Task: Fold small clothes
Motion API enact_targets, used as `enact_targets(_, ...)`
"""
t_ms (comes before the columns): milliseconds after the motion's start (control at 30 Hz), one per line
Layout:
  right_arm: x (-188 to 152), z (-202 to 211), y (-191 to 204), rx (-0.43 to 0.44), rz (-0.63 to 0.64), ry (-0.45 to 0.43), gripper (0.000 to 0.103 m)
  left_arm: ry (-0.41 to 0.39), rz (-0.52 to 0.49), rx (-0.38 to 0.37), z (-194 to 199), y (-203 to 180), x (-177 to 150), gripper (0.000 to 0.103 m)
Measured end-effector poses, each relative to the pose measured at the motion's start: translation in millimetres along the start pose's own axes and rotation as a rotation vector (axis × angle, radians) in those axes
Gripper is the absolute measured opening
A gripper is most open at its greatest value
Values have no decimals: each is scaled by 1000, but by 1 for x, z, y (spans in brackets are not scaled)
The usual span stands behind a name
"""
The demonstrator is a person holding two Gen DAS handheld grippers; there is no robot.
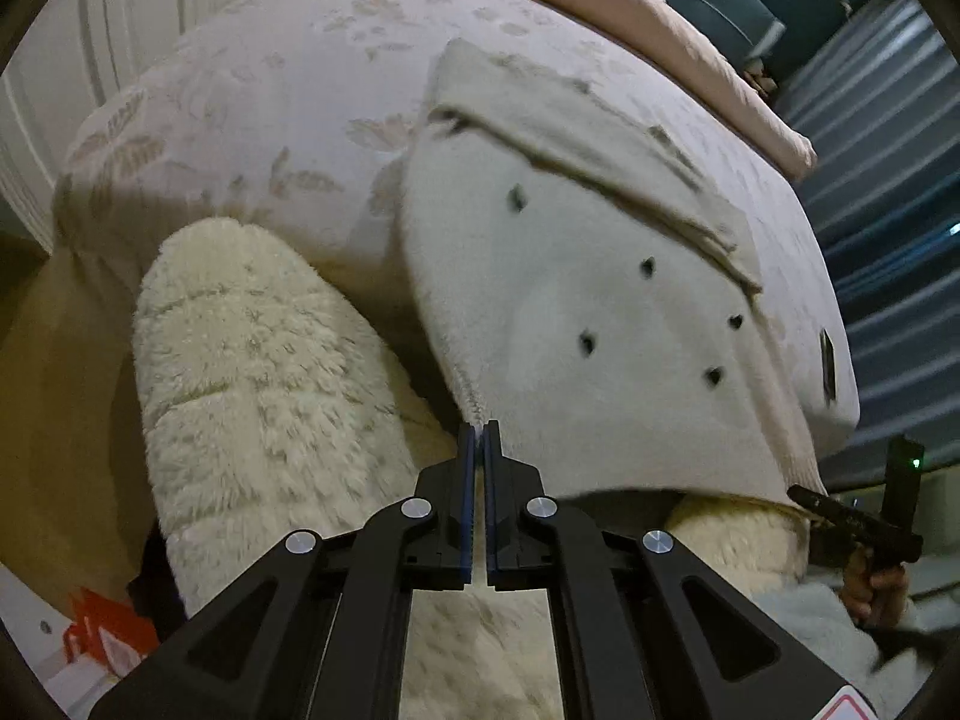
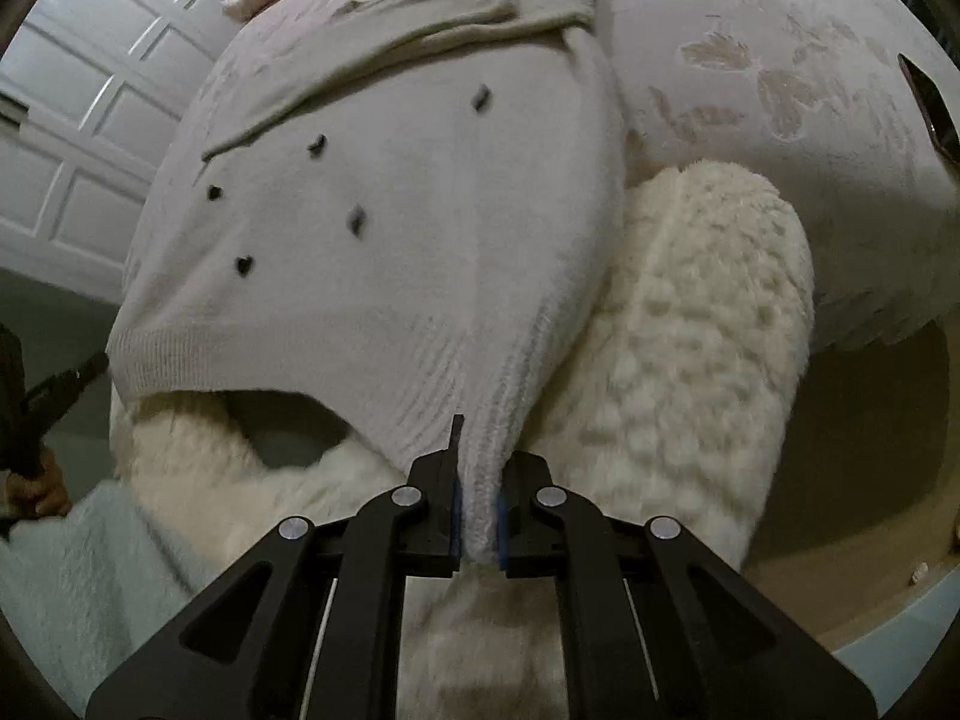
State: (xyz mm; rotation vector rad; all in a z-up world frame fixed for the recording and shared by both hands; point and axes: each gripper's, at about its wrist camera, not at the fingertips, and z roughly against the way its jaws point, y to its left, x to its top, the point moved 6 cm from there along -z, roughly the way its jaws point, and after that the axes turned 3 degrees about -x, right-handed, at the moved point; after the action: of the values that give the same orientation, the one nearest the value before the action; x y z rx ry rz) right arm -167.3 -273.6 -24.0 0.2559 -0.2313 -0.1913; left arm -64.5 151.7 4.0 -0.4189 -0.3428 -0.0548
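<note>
Currently: left gripper (image 1: 478, 429) clamped on the ribbed hem corner of the sweater (image 1: 588, 312), pads nearly together with a thin knit edge pinched between them. Right gripper (image 2: 478, 480) gripping the other hem corner of the same sweater (image 2: 384, 240), a thicker bunch of ribbing wedged between the pads, so jaws set wider apart than on the left.

Sweater spread over the bed (image 1: 288, 78), hem end lifted off the surface toward both cameras, upper part lying flat on the floral cover. Small dark dots (image 1: 647, 266) scattered across the knit; sleeve (image 1: 600, 138) folded across the far end. Hem sagging between the two grip points, opening visible underneath in the right view.

Fluffy cream blanket (image 1: 252, 372) bunched under and beside the hem, touching the sweater's edge on the left gripper's side. Pink pillow (image 1: 690, 42) at the far bed edge. White panelled door (image 2: 90, 120) behind the bed in the right view.

Other gripper's body and the hand (image 1: 873, 585) holding it visible at the right edge of the left view. Dark flat object (image 1: 828, 363) on the cover near the sweater, possibly a phone, too blurred to confirm.
</note>
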Motion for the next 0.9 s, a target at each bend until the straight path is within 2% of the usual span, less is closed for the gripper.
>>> enact_targets(67, 22, 17, 1, 2, 1, -65, 6, -70, -24, -8, 13, -8, 26, 0)
enact_targets(133, 67, 34, -3, 21, -18, -178, 6, -175, -72, -38, 22, -19, 81, 0)
enact_targets(167, 108, 45, -6, 28, -28, -270, 7, -227, -104, -36, 23, -24, 110, 0)
enact_targets(200, 131, 50, -8, 30, -32, -321, 7, -262, -125, -37, 23, -28, 132, 0)
enact_targets(233, 174, 56, -11, 21, -50, -413, 7, -315, -143, -32, 22, -33, 161, 0)
enact_targets(300, 232, 57, -15, 40, -93, -490, 7, -456, -175, 9, 19, -44, 232, 0)
enact_targets(333, 259, 58, -16, 69, -125, -533, 10, -513, -164, 34, 17, -45, 261, 0)
enact_targets(367, 289, 56, -16, 114, -155, -574, 11, -547, -133, 28, 9, -46, 294, 0)
enact_targets(400, 308, 53, -17, 124, -185, -608, 12, -597, -73, 40, 3, -41, 319, 0)
enact_targets(433, 327, 51, -20, 102, -235, -653, 15, -624, -43, 52, 0, -38, 330, 1)
enact_targets(467, 332, 53, -22, 99, -279, -696, 29, -633, -5, 66, -8, -33, 344, 2)
enact_targets(500, 331, 54, -24, 102, -314, -743, 45, -618, 33, 70, -15, -28, 350, 3)
enact_targets(533, 325, 60, -29, 110, -357, -813, 81, -600, 79, 53, -21, -21, 349, 6)
enact_targets(567, 309, 68, -37, 123, -407, -904, 92, -595, 97, 20, -23, -18, 344, 25)
enact_targets(600, 302, 68, -42, 132, -418, -928, 92, -588, 107, -12, -27, -14, 334, 54)
enact_targets(633, 298, 65, -45, 141, -404, -901, 91, -581, 109, -18, -30, -10, 328, 64)
enact_targets(667, 294, 55, -48, 137, -376, -838, 91, -549, 89, -21, -42, -7, 314, 66)
enact_targets(800, 271, 17, -50, 45, -300, -712, 90, -367, -22, 23, -97, -3, 289, 66)
enact_targets(900, 264, -6, -49, 31, -278, -643, 87, -245, -44, -27, -139, -9, 284, 66)
